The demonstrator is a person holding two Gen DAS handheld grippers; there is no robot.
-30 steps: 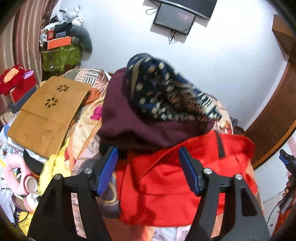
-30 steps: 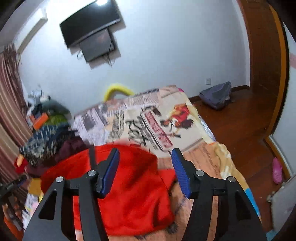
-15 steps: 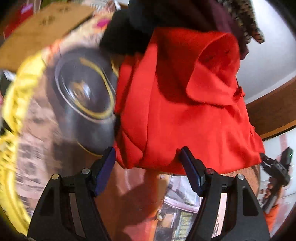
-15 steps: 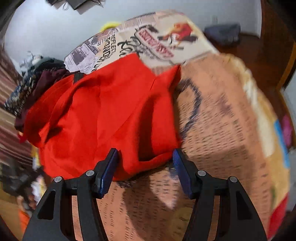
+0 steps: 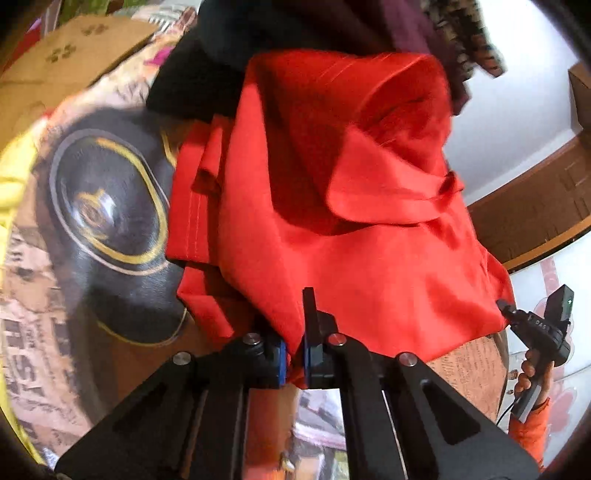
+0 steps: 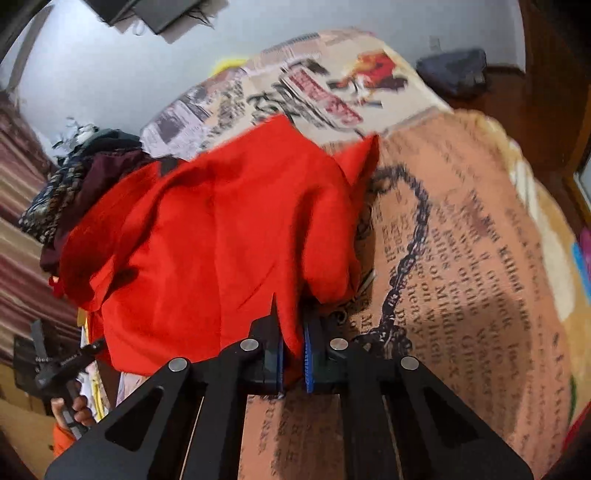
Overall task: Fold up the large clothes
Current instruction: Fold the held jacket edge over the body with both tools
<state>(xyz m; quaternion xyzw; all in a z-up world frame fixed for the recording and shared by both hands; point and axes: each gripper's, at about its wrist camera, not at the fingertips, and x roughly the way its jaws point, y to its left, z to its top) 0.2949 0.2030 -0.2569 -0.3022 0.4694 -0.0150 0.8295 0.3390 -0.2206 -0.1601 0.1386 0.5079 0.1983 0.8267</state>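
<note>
Both jaws just closed. Left gripper (image 5: 293,356) and right gripper (image 6: 293,356) each clamped on near hem of red garment (image 5: 332,229), crumpled on bed (image 6: 461,258). Next, I'd say: lift evenly, keep hem taut, shake flat clear of dark pile (image 5: 295,33).

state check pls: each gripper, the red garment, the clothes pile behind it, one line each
left gripper: jaws just closed, shut on the near edge of the red garment
right gripper: jaws just closed, shut on the same near edge
red garment: crumpled, unfolded, lying on the printed bedspread, far end against the pile
clothes pile: heaped, unfolded, maroon and patterned pieces
</note>
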